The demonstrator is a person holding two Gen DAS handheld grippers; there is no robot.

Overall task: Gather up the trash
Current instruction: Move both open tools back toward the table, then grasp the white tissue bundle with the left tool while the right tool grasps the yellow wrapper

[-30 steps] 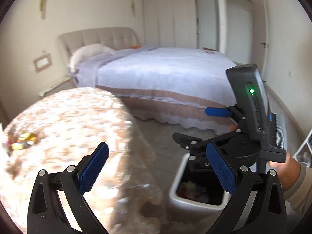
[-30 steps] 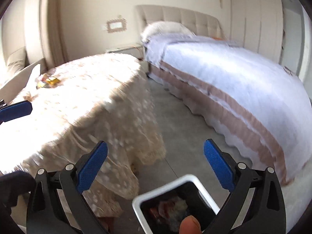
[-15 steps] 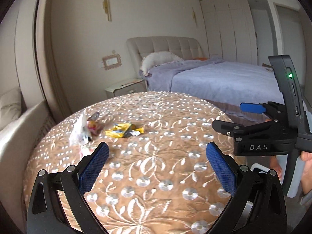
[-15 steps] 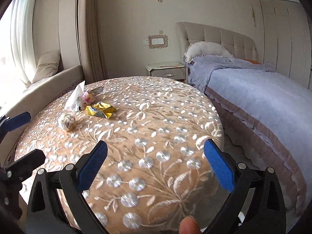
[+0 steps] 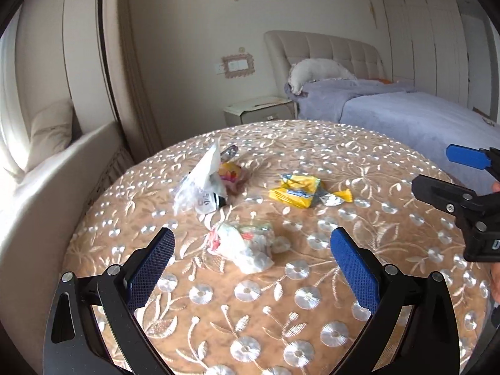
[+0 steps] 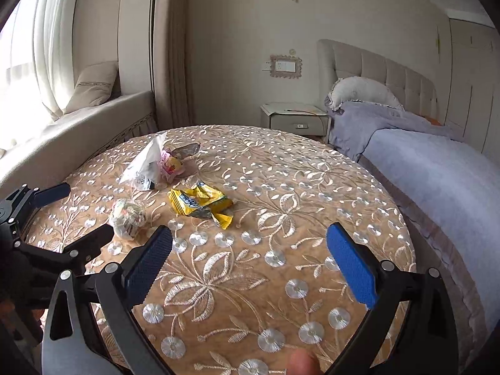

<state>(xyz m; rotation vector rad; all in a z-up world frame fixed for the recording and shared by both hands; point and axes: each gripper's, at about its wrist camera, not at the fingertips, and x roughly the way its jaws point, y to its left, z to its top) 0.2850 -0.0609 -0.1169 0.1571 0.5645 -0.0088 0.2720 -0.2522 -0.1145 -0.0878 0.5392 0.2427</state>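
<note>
Trash lies on a round table with a tan embroidered cloth (image 5: 312, 297) (image 6: 281, 187). A crumpled white wad (image 5: 240, 243) (image 6: 126, 215) sits nearest, just ahead of my open, empty left gripper (image 5: 251, 268). A yellow wrapper (image 5: 300, 190) (image 6: 200, 203) lies to its right. A white plastic bag (image 5: 200, 184) (image 6: 143, 164) with a pink packet (image 5: 229, 173) (image 6: 170, 164) lies behind. My right gripper (image 6: 248, 268) is open and empty over the table, right of the trash; it also shows in the left wrist view (image 5: 462, 181).
A bed with a lilac cover (image 6: 437, 162) stands to the right, with a nightstand (image 6: 297, 120) beside it. A beige window seat (image 6: 78, 131) with a cushion runs along the left. The table edge curves close on the right.
Both grippers swung from the floor bin up over the table, then moved closer to the trash. The bin has left view. Both stay open.
</note>
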